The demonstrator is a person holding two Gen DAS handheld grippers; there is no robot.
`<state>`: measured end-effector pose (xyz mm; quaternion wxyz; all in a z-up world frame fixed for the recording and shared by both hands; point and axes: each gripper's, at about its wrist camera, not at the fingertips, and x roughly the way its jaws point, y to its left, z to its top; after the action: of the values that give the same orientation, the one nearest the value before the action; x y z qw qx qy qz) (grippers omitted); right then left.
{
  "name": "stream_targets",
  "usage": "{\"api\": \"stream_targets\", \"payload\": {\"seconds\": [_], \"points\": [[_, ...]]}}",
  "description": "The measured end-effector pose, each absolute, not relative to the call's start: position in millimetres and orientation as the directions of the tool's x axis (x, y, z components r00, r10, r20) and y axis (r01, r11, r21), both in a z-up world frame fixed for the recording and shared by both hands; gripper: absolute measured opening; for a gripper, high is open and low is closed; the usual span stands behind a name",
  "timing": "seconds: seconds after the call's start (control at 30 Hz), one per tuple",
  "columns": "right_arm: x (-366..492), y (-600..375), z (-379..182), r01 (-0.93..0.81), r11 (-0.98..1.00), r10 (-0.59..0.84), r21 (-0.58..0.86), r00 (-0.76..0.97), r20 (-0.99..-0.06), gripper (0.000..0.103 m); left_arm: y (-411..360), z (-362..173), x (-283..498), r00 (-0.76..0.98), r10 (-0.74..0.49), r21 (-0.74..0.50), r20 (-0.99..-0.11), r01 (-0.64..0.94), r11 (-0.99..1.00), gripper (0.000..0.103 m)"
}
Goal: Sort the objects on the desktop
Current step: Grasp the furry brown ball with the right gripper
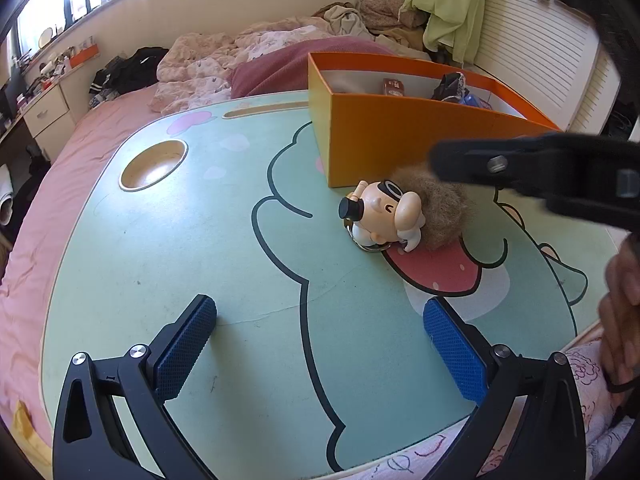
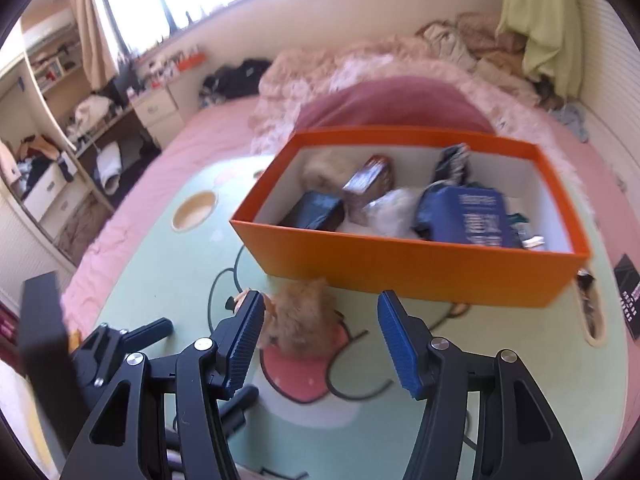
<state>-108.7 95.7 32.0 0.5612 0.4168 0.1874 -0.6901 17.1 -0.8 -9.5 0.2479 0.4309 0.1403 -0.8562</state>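
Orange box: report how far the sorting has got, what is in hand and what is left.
Done: the orange box already holds several items, among them a blue packet and a dark pouch. In hand: nothing; the left claw and the right claw are both open and empty. Left: the furry doll keychain lies on the lap table just in front of the box, ahead of the right claw.
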Motion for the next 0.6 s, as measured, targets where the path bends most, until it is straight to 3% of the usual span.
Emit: {"api": "stream_targets", "payload": {"seconds": [0.03, 0.1, 0.23, 0.6], "points": [[-112, 91, 27, 0.928, -0.304, -0.606, 0.216, -0.013, -0.796, 0.053, -1, -10, 17, -0.506, -0.304, -0.027, -0.807, 0.546, -0.838, 0.103], [-120, 86, 9, 0.907, -0.338, -0.551, 0.252, 0.025, -0.834, 0.019, -1, -9, 17, -0.505, -0.304, -0.026, -0.808, 0.546, -0.837, 0.103], [-137, 100, 6, 0.864, -0.367, -0.586, 0.343, 0.071, -0.807, 0.02, -1, -8, 18, -0.504, -0.305, -0.026, -0.808, 0.547, -0.837, 0.103], [-155, 166, 21, 0.817, -0.484, -0.673, 0.314, -0.118, -0.73, 0.02, -3, 13, 9, -0.569, -0.263, -0.088, -0.779, 0.515, -0.853, 0.103]]}}
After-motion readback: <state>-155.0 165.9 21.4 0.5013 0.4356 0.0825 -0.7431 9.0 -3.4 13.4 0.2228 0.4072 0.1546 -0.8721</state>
